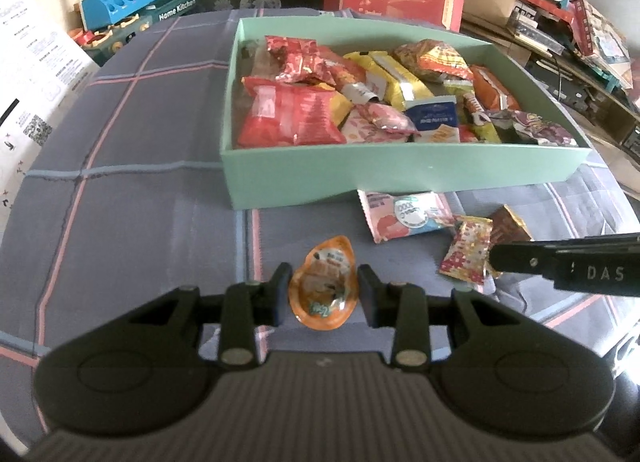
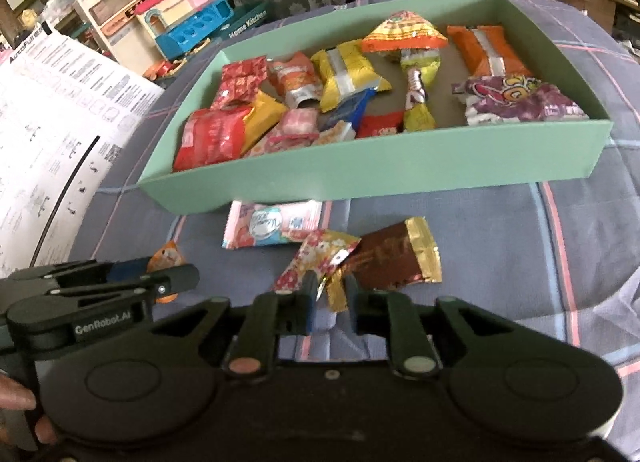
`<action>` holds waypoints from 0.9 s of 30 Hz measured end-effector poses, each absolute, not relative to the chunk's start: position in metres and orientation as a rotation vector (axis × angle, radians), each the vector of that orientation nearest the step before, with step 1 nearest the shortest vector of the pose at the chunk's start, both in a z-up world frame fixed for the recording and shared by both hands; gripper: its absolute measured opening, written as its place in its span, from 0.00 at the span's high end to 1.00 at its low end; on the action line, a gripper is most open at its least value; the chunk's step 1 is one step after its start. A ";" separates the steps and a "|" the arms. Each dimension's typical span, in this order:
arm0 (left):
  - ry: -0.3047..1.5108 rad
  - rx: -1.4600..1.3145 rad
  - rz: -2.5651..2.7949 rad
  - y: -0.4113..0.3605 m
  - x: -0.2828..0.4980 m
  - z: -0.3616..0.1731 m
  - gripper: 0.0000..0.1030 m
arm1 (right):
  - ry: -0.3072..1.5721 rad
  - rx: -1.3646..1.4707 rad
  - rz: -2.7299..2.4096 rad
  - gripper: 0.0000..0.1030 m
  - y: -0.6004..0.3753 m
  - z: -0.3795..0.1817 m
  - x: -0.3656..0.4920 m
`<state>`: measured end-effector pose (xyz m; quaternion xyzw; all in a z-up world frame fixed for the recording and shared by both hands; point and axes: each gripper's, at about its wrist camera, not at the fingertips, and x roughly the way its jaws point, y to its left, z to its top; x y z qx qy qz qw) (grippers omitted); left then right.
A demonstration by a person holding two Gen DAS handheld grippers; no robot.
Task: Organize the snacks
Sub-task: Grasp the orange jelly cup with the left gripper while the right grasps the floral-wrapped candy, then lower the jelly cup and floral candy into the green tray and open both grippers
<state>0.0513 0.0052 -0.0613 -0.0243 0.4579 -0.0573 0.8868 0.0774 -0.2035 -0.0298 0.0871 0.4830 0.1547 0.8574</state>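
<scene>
Orange jelly cup (image 1: 323, 284) between parted left claw (image 1: 324, 286) fingers; right claw (image 2: 329, 298) parted around gold wrapper end (image 2: 335, 294).

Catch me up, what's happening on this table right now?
A person with two handheld grippers is sorting snacks into the green box, already mostly full. The left gripper is open around an orange jelly cup on the cloth, not yet clamped. The right gripper straddles the gold end of a brown wrapper, beside a floral candy packet. A pink packet lies by the box wall.
</scene>
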 end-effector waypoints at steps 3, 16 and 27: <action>0.949 -0.056 -0.125 0.005 0.049 -0.061 0.66 | 0.999 0.159 0.320 0.64 -0.201 -0.026 0.077; 0.957 -0.097 -0.103 0.023 0.045 -0.061 0.66 | 1.000 0.124 0.322 0.64 -0.168 -0.041 0.101; 0.930 -0.094 -0.158 0.012 0.041 -0.047 0.66 | 0.980 0.120 0.350 0.79 -0.188 -0.024 0.085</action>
